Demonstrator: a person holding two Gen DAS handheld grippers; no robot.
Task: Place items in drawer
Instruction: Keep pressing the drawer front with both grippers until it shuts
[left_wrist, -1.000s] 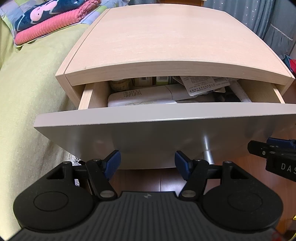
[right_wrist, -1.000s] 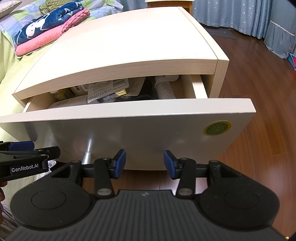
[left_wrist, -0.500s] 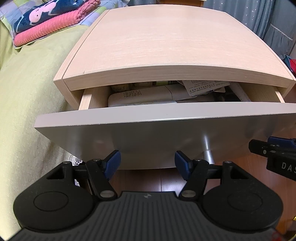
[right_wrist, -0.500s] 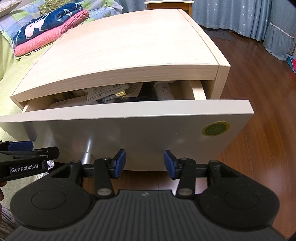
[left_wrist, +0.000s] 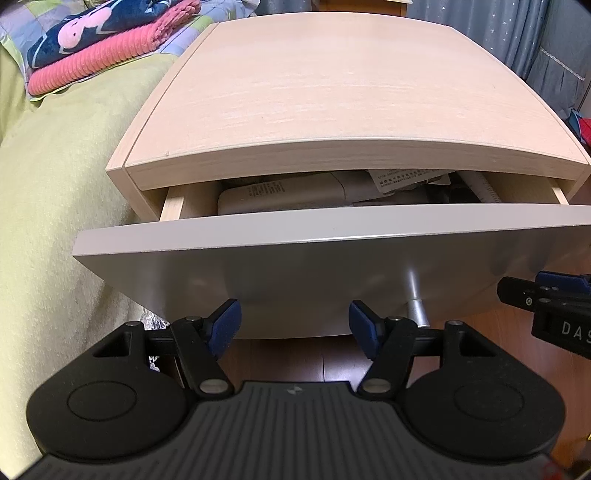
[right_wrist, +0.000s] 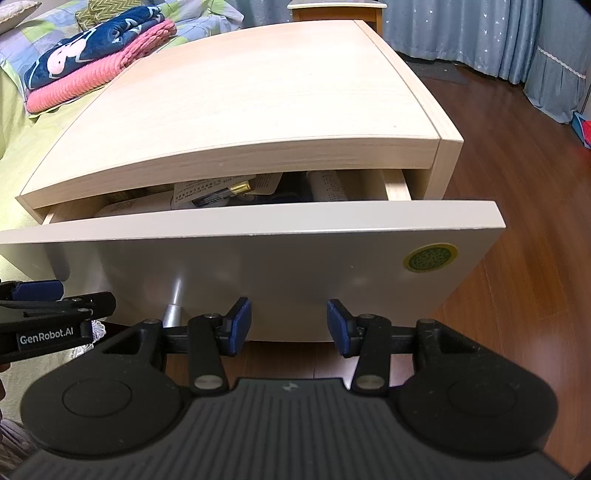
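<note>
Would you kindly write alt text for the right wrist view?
A pale wooden nightstand has its drawer partly open, crammed with papers and tubes. The open, empty right claw sits just before the drawer front, with the left claw at the left edge.

It is a home bedroom: a bed (right_wrist: 22, 147) with folded blankets (right_wrist: 96, 70), a wooden nightstand (right_wrist: 258, 110), blue curtains (right_wrist: 480, 33) and wood floor (right_wrist: 517, 184)
</note>
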